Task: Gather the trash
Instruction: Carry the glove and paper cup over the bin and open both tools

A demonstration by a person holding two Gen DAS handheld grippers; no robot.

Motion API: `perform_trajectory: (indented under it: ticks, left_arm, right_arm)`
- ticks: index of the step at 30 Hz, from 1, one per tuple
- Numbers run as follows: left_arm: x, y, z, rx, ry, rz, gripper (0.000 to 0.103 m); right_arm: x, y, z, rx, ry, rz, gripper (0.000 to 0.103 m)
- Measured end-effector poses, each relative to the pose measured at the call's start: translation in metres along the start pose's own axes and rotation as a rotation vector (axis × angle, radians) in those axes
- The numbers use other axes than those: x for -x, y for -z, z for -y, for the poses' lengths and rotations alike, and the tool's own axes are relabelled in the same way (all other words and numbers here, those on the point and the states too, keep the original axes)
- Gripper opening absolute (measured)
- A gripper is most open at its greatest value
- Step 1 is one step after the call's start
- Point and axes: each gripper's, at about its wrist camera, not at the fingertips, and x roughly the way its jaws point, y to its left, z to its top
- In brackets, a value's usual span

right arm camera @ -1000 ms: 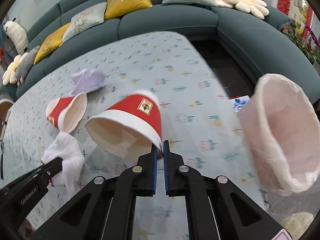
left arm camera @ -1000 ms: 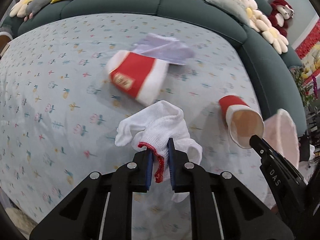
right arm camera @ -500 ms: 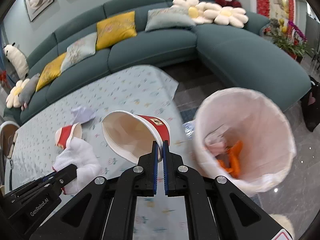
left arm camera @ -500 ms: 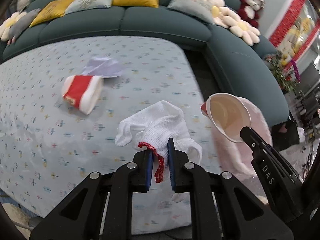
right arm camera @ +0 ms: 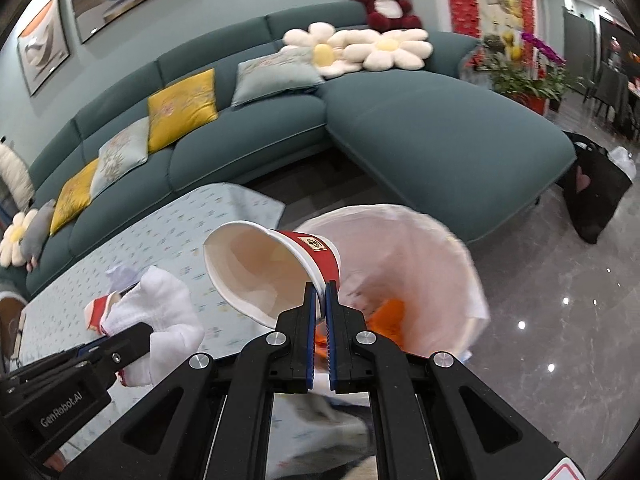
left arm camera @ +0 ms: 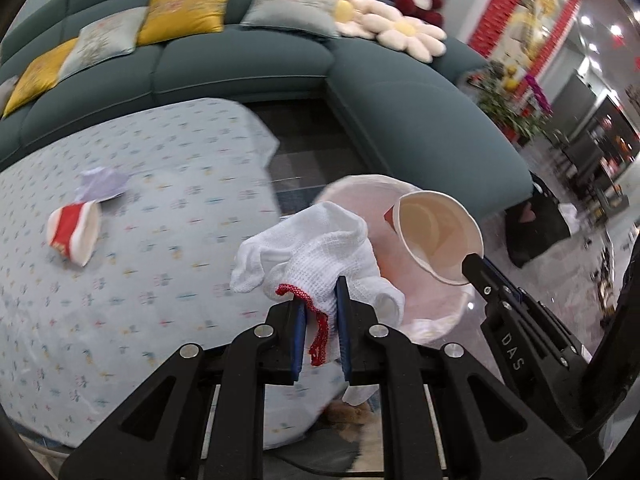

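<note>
My left gripper (left arm camera: 321, 286) is shut on a white knit glove (left arm camera: 316, 248) with a red cuff, held in the air at the table's right end, in front of the bin. My right gripper (right arm camera: 320, 286) is shut on the rim of a red and white paper cup (right arm camera: 272, 268), held tilted over the bin (right arm camera: 424, 264), a pink-lined trash can with orange scraps inside. The cup also shows in the left wrist view (left arm camera: 436, 236), and the glove in the right wrist view (right arm camera: 160, 304). Another red and white cup (left arm camera: 72, 234) and a crumpled lilac paper (left arm camera: 102, 184) lie on the table.
The table (left arm camera: 140, 280) has a pale blue flowered cloth. A dark teal corner sofa (right arm camera: 420, 128) with cushions wraps behind the table and bin. A black bag (right arm camera: 592, 192) stands on the glossy floor to the right.
Both grippers have swung right, off the table toward the bin, carrying the glove and the cup. The cup now hangs over the bin's mouth.
</note>
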Motion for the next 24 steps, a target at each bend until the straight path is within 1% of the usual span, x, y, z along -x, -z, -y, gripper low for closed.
perform_trajectory:
  ticks: [5,12,15,16,18,23,24]
  left_arm:
    - [-0.016,-0.005,0.034,-0.054,0.035,-0.026,0.014]
    - [-0.039,-0.012,0.055,-0.07,0.064,-0.065,0.015]
    - [-0.045,-0.013,0.059,-0.067,0.062,-0.071,0.019]
    - [-0.047,-0.014,0.059,-0.061,0.058,-0.073,0.025]
    - [-0.048,-0.014,0.059,-0.052,0.056,-0.069,0.033]
    - [-0.05,-0.016,0.052,-0.036,0.039,-0.069,0.036]
    - [-0.049,-0.016,0.05,-0.034,0.033,-0.067,0.04]
  right_arm:
    - [-0.004,-0.004,0.032,-0.043,0.038,0.002,0.004]
    - [-0.013,-0.004,0.059,-0.096,0.064,-0.004,0.005]
    - [-0.016,-0.002,0.062,-0.106,0.067,-0.01,0.005]
    - [-0.018,-0.002,0.062,-0.111,0.067,-0.012,0.004]
    - [-0.02,-0.003,0.063,-0.114,0.065,-0.015,0.005]
    - [-0.025,-0.003,0.06,-0.11,0.058,-0.018,0.004]
    - [-0.025,-0.004,0.059,-0.11,0.056,-0.018,0.004]
